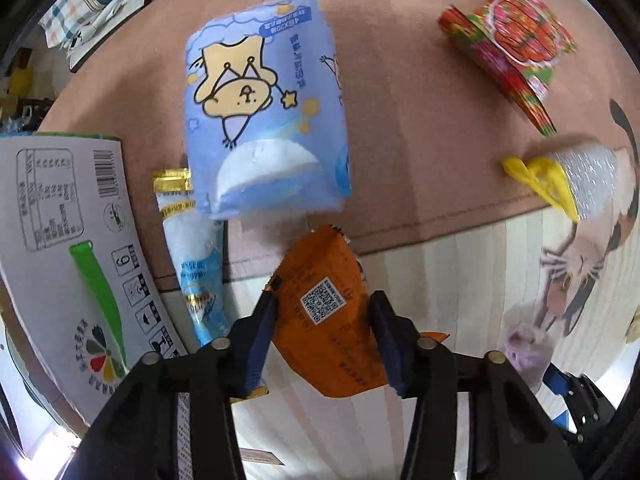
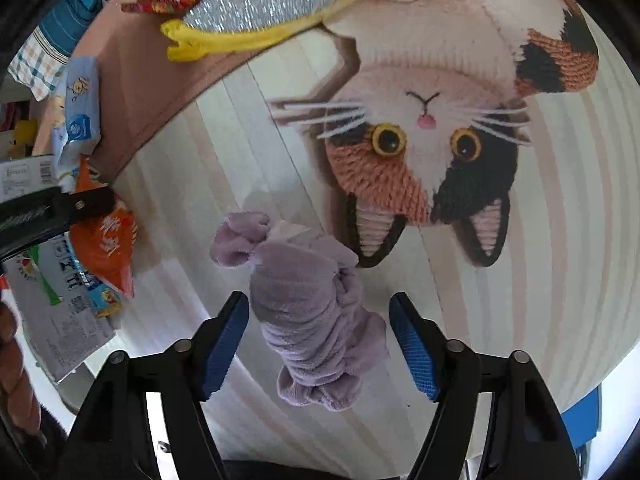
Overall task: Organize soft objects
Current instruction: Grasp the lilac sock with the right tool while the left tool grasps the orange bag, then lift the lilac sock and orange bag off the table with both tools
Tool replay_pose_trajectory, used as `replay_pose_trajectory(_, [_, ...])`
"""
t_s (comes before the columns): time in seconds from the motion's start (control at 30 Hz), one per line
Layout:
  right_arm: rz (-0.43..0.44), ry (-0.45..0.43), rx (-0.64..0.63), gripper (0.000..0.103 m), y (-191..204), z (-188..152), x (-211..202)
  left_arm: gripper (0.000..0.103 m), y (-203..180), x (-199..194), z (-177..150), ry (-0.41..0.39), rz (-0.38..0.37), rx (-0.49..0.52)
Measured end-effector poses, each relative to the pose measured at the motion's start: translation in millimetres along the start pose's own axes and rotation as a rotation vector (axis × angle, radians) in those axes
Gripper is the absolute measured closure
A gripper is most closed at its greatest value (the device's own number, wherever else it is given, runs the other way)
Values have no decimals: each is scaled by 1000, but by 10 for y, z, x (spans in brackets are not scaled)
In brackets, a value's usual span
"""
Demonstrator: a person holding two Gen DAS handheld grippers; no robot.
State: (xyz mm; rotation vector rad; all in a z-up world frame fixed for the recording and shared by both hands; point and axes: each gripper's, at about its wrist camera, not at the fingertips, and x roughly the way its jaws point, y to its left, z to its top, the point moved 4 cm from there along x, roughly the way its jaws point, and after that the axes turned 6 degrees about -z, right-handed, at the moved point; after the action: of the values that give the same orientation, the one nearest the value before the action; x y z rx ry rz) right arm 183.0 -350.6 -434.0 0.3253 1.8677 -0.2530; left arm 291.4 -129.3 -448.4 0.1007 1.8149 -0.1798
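Note:
An orange snack packet (image 1: pixel 340 344) with a QR code stands between the blue pads of my left gripper (image 1: pixel 325 296), which is shut on its two sides over the striped cloth. The right wrist view shows the same orange packet (image 2: pixel 108 248) at the left edge, with a black finger (image 2: pixel 92 202) across it. A crumpled purple fleece sock (image 2: pixel 304 280) lies on the cloth between the pads of my right gripper (image 2: pixel 318 300). That gripper is open, with a small gap on each side of the sock.
A blue tissue pack (image 1: pixel 264 104), a red snack bag (image 1: pixel 508 40) and a silver pad with yellow edging (image 1: pixel 580 176) lie on the pink mat (image 1: pixel 420 120). A white-and-blue sachet (image 1: pixel 196 264) and a cardboard box (image 1: pixel 60 220) are at the left. A cat picture (image 2: pixel 440 140) covers the cloth.

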Motion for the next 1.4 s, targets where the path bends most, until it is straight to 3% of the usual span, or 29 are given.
replay_pose_trajectory(0.03, [-9, -13, 0, 61, 93, -22, 5, 63, -10, -20, -55, -5, -10, 2])
replay_pose_trajectory(0.27, [16, -85, -27, 63, 289, -275, -367, 67, 29, -405, -488, -73, -89, 30])
replay_pose_trajectory(0.43, [33, -142, -61, 63, 522, -438, -681, 69, 156, -604, -605, -102, -148, 17])
replay_pose_trajectory(0.57, [8, -153, -60, 63, 697, -394, -682, 65, 255, -425, -539, -51, -261, -38])
replay_pose_trajectory(0.67, [-9, -143, -43, 63, 536, -247, -601, 58, 296, -199, -396, 10, -351, -97])
replay_pose_trajectory(0.8, [-21, -138, -17, 63, 418, -78, -489, 52, 270, -118, -202, 17, -348, -128])
replay_pose_trajectory(0.93, [-20, -141, -2, 63, 287, -62, -490, 34, 158, -19, -191, 28, -411, -218])
replay_pose_trajectory(1.07, [-24, -134, 9, 63, 190, -61, -447, 27, 76, 131, -185, 55, -376, -285])
replay_pose_trajectory(1.17, [-29, -125, 18, 63, 193, -60, -384, 28, 52, 113, -122, 34, -331, -302])
replay_pose_trajectory(1.4, [-29, -144, 19, 63, 258, -47, -381, 55, -160, 22, -103, -33, -216, -161])
